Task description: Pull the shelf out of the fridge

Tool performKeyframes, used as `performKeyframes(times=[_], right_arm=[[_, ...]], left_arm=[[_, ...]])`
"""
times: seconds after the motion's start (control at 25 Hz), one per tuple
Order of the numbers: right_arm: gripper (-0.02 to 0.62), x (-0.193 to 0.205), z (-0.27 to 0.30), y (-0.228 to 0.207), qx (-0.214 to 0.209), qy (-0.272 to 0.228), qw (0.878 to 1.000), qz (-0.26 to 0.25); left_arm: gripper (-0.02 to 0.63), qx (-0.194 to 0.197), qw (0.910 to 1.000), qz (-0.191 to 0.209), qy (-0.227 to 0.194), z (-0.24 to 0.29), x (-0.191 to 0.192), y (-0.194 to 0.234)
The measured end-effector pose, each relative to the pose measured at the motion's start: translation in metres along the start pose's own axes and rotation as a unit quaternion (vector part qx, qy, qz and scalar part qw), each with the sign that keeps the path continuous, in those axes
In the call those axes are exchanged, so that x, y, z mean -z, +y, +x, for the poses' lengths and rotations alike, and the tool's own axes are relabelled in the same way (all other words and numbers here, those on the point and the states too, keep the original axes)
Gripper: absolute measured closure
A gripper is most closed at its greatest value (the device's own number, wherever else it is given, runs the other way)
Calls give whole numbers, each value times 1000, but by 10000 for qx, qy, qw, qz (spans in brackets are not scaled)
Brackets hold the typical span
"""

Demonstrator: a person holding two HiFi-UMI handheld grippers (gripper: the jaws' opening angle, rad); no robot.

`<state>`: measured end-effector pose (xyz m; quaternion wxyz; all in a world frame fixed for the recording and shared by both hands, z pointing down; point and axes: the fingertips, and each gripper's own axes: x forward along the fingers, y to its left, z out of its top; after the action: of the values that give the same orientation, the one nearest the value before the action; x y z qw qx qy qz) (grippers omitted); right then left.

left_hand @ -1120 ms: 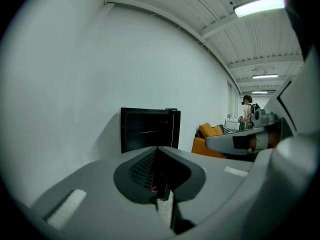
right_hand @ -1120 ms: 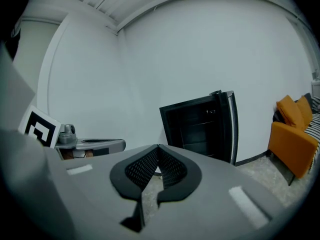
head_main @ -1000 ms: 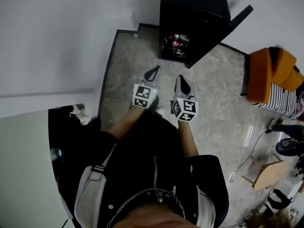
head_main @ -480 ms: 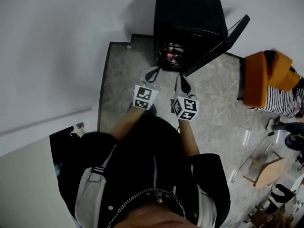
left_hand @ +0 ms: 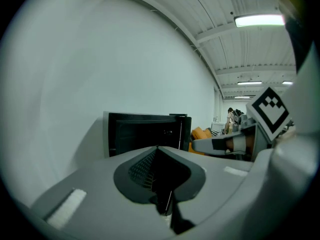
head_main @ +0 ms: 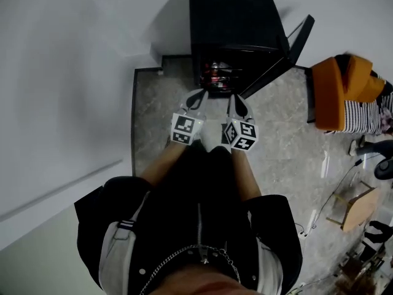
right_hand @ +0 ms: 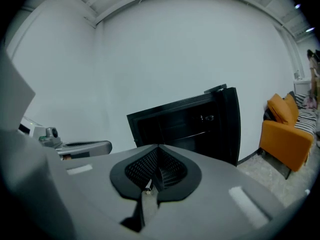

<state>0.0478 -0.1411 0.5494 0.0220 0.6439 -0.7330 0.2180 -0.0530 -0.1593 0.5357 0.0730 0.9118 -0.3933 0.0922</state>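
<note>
I hold my left gripper (head_main: 197, 95) and my right gripper (head_main: 238, 101) side by side in front of me, low over the grey stone floor (head_main: 282, 134). Each one has its jaws pressed fully together with nothing between them, so I have hold of nothing. Both point at the black fridge (head_main: 236, 23), which stands against the white wall (head_main: 73, 72) with its door (head_main: 296, 37) swung open to the right. The shelf (right_hand: 191, 135) is inside the fridge, straight ahead of both grippers and beyond their tips. Neither gripper touches it. In the right gripper view it shows only as a thin pale edge across the dark interior. In the head view the opening is dim, with something red inside that I cannot make out clearly. My left gripper faces the left part of the opening and my right gripper faces the side nearer the door. An orange armchair (head_main: 341, 91) stands on the floor well off to the right of the fridge.
</note>
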Motion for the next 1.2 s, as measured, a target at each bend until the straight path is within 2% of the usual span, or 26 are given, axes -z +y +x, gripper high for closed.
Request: performKeyframes(times=[0.32,0.48,0.64,0.8,0.96,1.2], right_arm=[[592,-12,22,-23,229,-192,9988,392],[592,-24,43,-37,169,-376,9977,535],[592,-26,67,-50,98,-422,9978,509],[588,-24,98,-73,271,-317,9975,578],[554,-18,128,-92,134,-309,9929,1144],[502,-10,163,-125,39,-339,9745,2218]], left_arm=[[595,269,9996,107,12,5,-4,-1],[595,349,9992,193,68,5,-5,-3],[595,371,9983,418,164,8,-5,0],[595,254,9982,482,238,6,-6,14],[595,116,9978,509,402,1,0,23],[595,-85,9968,521,595,-7,9,35]])
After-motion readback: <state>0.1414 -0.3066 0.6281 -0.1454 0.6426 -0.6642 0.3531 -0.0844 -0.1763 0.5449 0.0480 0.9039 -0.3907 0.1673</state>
